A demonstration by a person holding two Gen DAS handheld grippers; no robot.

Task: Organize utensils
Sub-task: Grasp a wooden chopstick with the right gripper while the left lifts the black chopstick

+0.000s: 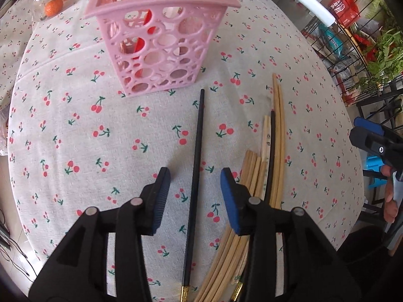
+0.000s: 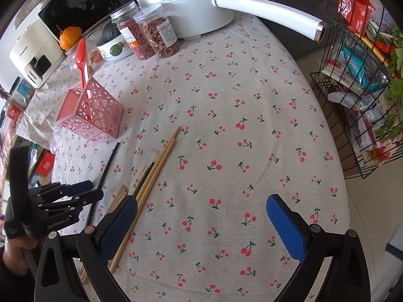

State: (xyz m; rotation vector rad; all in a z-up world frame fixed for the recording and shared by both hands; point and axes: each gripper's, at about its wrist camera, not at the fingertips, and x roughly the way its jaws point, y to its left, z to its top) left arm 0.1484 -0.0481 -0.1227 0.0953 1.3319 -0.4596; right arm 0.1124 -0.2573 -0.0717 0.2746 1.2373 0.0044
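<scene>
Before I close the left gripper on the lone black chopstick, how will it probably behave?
The black chopstick looks thin and stiff, so probably light. Lying flat on the tablecloth, it may roll or slip between the left gripper pads.

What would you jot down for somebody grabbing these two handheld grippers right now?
Left gripper: open, a lone black chopstick lying on the cloth between its jaws, not gripped.
Right gripper: open, empty, over bare tablecloth.
Pink basket: upright, holding a red spoon and a white utensil.
Left to do: the lone black chopstick, plus the bamboo chopsticks and a second black one piled beside it, all on the table.
</scene>
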